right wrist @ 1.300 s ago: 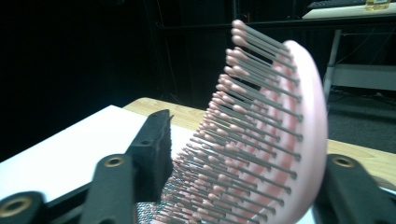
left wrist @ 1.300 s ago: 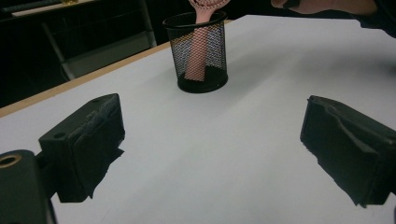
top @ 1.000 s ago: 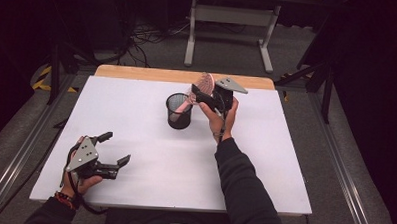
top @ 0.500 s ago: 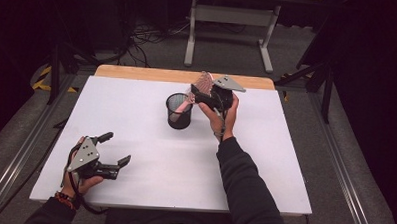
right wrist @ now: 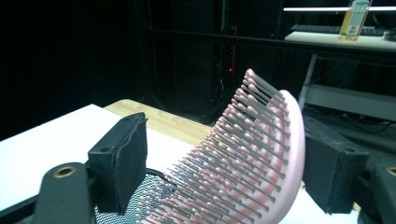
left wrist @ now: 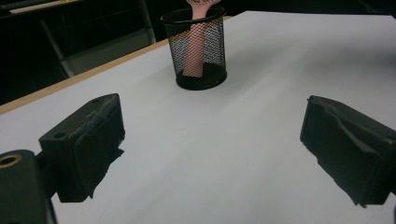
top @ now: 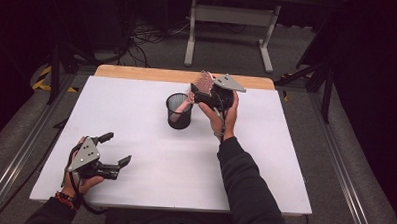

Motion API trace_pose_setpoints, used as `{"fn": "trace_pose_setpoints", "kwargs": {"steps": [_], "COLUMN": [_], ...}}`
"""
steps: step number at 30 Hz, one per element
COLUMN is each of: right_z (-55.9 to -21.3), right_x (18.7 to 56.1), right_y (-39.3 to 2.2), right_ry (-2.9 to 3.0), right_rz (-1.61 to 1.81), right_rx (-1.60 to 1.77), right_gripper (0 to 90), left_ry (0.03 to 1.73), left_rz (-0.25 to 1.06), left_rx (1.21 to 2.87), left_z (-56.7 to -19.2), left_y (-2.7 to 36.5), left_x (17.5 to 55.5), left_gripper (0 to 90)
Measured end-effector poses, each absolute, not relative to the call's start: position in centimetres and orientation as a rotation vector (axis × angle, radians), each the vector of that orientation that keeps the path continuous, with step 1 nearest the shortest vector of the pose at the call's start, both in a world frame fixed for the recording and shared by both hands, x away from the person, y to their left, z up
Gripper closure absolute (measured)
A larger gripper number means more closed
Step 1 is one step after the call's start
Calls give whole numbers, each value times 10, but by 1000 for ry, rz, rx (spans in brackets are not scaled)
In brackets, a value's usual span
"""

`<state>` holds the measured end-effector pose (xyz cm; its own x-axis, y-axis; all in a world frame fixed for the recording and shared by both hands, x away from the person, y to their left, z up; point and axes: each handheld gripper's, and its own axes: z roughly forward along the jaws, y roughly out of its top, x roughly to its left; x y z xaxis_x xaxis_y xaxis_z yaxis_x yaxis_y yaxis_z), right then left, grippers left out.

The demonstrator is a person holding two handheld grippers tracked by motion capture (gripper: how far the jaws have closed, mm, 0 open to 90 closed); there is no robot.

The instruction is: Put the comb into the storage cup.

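Two grippers in play, and yours on the right is the busy one: your right gripper point(top: 199, 91) hangs at the rim of the black mesh pen cup point(top: 179, 111), and its jaws have just been opening around the pink hairbrush point(top: 204, 82). From the right gripper view, the hairbrush point(right wrist: 243, 163) sits between the pads, bristles facing one pad with a clear gap there, its smooth back lying close against the other pad, though I can't tell whether it touches; so you're no longer squeezing it. A second ago those jaws stood closer on the brush head; now they stand wider, and the handle is down inside the cup, leaning on the rim, as the left gripper view shows through the mesh point(left wrist: 200, 46). That reads as the release: the brush looks delivered, head sticking up and out of the cup. Your left gripper point(top: 116, 151) rests low near the front edge of the white table point(top: 149, 165), well apart from the cup, jaws wide apart and empty. Next call, I'd say, is backing off without snagging those bristles.
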<state>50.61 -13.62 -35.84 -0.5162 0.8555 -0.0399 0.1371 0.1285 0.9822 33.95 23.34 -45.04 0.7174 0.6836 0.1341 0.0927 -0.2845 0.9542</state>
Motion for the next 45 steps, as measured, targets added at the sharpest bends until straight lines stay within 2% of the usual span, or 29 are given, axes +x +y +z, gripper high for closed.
{"fn": "trace_pose_setpoints", "kwargs": {"steps": [5, 13, 15, 28, 45], "right_z": [-356, -354, -352, -345, -333], "right_x": [504, 502, 500, 497, 484], "right_y": [-132, -130, -129, -130, -128], "right_ry": [1777, 1759, 1755, 1769, 1797], "right_rz": [1418, 1408, 1391, 1436, 1371], "right_rx": [936, 922, 918, 876, 797], "right_gripper": [137, 93, 58, 5, 16], "left_ry": [608, 606, 607, 619, 614], "left_rz": [649, 648, 647, 650, 646], "left_rx": [1793, 1794, 1792, 1781, 1786], "left_z": [-450, -451, -450, -449, -449], "left_y": [233, 233, 233, 236, 236], "left_x": [339, 340, 340, 340, 339], "left_gripper": [76, 76, 75, 75, 75]}}
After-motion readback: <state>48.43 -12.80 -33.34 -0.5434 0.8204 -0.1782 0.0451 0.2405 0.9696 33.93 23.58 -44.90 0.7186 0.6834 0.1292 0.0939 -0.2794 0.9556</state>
